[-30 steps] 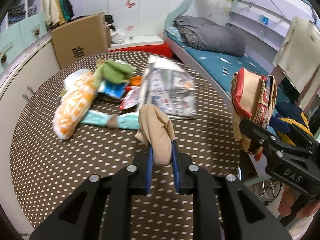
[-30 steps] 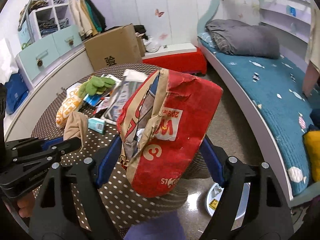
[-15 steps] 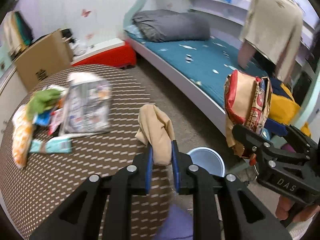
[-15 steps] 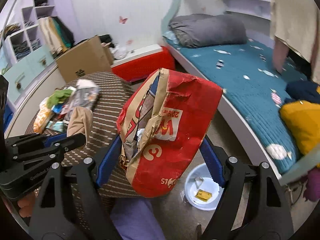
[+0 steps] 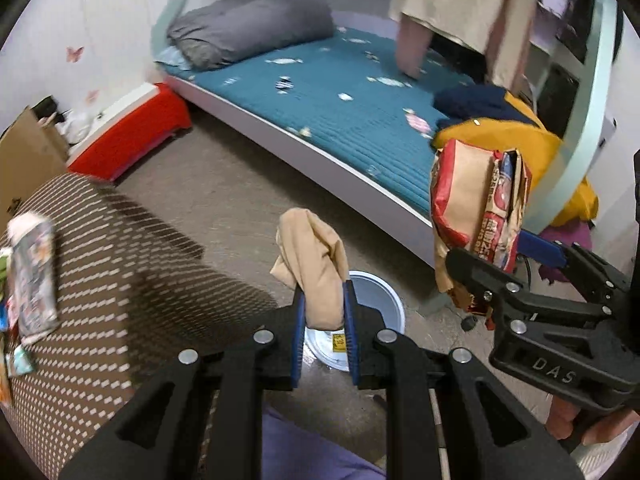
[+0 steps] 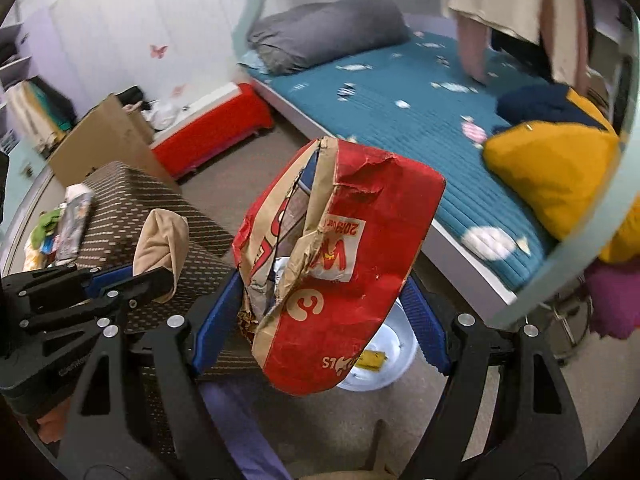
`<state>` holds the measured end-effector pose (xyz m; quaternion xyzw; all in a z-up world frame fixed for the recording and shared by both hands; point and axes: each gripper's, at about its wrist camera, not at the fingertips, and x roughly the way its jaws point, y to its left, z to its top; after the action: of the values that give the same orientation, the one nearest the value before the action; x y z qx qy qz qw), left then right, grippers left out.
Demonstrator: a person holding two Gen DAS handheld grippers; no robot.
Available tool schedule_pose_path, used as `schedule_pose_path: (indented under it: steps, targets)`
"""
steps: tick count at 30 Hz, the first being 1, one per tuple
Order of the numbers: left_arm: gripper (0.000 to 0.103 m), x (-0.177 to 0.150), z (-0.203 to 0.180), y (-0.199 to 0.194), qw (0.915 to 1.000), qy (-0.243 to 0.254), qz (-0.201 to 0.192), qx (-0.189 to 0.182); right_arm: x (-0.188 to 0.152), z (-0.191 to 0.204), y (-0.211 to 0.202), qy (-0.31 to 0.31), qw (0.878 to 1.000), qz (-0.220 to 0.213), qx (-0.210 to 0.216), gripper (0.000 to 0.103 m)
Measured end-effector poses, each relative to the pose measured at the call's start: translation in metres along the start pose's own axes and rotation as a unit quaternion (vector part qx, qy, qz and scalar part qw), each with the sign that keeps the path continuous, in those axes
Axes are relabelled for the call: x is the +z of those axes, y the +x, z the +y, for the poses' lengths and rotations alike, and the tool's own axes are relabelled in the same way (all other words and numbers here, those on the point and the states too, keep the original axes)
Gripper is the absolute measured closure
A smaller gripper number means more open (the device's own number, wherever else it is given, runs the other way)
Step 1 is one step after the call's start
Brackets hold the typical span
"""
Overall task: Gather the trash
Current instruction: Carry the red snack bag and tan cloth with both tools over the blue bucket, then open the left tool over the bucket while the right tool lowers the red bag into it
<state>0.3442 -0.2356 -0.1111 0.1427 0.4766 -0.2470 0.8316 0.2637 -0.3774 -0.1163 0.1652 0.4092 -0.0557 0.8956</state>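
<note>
My left gripper [image 5: 324, 300] is shut on a crumpled tan wad [image 5: 314, 268], held above a pale blue bin [image 5: 380, 312] on the floor. A small yellow scrap lies inside that bin. My right gripper [image 6: 320, 304] is shut on a torn red and brown paper bag [image 6: 352, 264], which hangs over the same bin [image 6: 388, 356]. In the left wrist view the right gripper [image 5: 504, 256] and its bag [image 5: 476, 208] sit to the right. In the right wrist view the left gripper [image 6: 132, 276] and the tan wad [image 6: 160, 240] sit to the left.
A round table with a brown dotted cloth [image 5: 100, 272] carries more wrappers and a magazine [image 5: 32, 280] at the left. A bed with a teal cover [image 5: 344, 112] lies behind, a red box [image 5: 132, 136] and a cardboard box [image 6: 104, 140] near the wall. Purple trouser legs [image 5: 304, 452] show below.
Both grippers have swung right, away from the table top, and come over the floor bin. Each keeps its hold: tan wad in the left, paper bag in the right.
</note>
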Motion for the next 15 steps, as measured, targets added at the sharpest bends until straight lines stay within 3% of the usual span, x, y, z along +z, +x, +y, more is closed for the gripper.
schedule_pose_path:
  steps: [12,15]
  targets:
    - [0.086,0.013,-0.051,0.072,0.9956,0.054,0.073,-0.02,-0.017,-0.07,0.032,0.07,0.995,0.053,-0.05,0.026]
    - [0.079,0.014,-0.057,0.091,0.9942,0.062,0.083,-0.028,-0.021,-0.079,0.04,0.083,0.992,0.067,-0.061,0.026]
